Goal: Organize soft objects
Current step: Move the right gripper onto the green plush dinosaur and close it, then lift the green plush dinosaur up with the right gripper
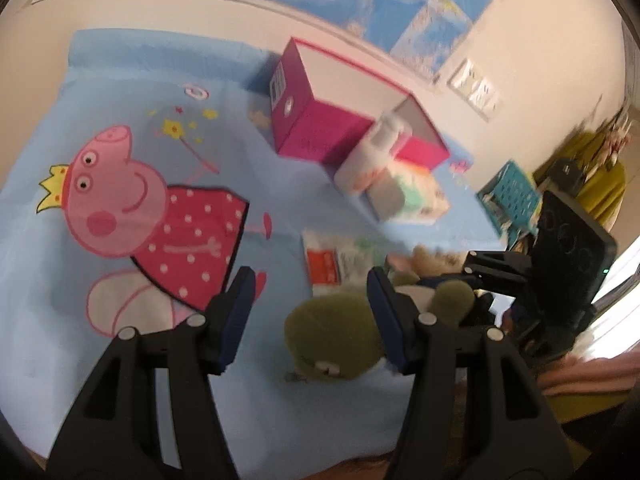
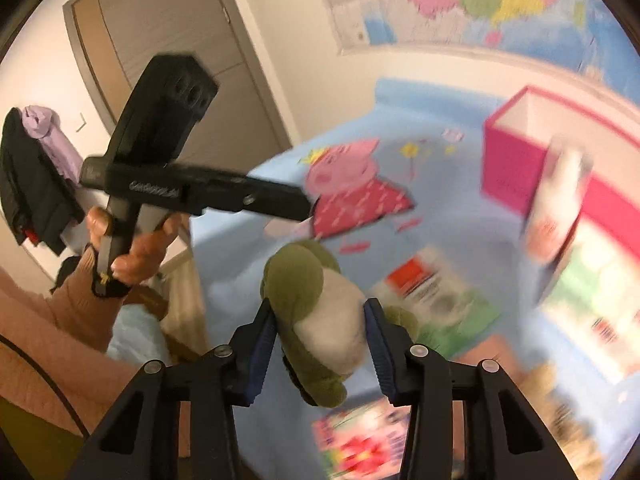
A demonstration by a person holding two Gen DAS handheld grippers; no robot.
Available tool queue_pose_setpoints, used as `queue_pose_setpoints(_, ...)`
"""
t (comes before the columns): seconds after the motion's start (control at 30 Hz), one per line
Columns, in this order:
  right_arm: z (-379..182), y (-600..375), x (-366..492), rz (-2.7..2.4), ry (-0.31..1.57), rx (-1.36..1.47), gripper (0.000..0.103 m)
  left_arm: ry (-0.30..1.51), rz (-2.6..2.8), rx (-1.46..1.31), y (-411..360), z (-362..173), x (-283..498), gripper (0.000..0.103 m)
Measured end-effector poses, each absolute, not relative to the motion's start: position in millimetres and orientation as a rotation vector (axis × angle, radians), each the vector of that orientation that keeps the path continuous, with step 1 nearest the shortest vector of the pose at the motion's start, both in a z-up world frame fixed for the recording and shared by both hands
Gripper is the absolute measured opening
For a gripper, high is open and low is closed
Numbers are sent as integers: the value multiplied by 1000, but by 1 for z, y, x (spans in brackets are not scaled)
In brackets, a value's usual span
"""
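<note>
- Right tongs (image 2: 320,344) pinching a green plush toy (image 2: 316,320): both blue pads pressed against its pale belly, toy held above the bed, head end pointing away from the camera.
- Left wrist view shows the same green plush toy (image 1: 320,340) low centre-right, with the right tongs (image 1: 472,276) coming in from the right side around it.
- Left tongs (image 1: 312,308) spread wide, nothing between the pads; they hang over the blue bedsheet (image 1: 280,184).
- Right wrist view: the left tongs (image 2: 308,204) sit up left of the toy, apart from it, gripped by the person's left hand (image 2: 132,252) in a pink sleeve.
- Bedsheet has a cartoon pig print (image 1: 132,208).
- Pink box (image 1: 320,120), open top, sits at the far side of the bed by the wall; a white pack (image 1: 372,156) leans on its front corner, touching it.
- Tissue pack (image 1: 408,200) lies just in front of the box.
- Flat red-and-white packet (image 1: 332,264) lies on the sheet near the toy.
- Tan plush (image 1: 432,260) just behind the right tongs; blurred, details unclear.
- Wall map (image 2: 480,0) above the bed.
</note>
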State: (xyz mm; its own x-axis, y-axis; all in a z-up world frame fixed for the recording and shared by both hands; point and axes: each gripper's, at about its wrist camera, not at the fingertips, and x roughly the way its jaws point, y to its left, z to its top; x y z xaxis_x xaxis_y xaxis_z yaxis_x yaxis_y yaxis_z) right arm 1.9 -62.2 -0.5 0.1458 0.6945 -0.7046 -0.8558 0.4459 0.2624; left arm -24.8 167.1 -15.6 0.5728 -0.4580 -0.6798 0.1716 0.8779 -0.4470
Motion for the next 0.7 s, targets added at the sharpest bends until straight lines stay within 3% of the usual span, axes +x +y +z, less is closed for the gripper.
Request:
queue_pose_setpoints(0.23, 10, -84, 38, 1088, 776, -245, 44, 897, -385, -363, 163, -25, 4, 59)
queue_pose_setpoints(0.63, -24, -129, 58, 942, 904, -223, 45, 988, -506, -295, 107, -53, 50, 59)
queue_pose_setpoints(0.7, -22, -133, 58, 939, 912, -178, 51, 988, -523, -274, 101, -51, 55, 59)
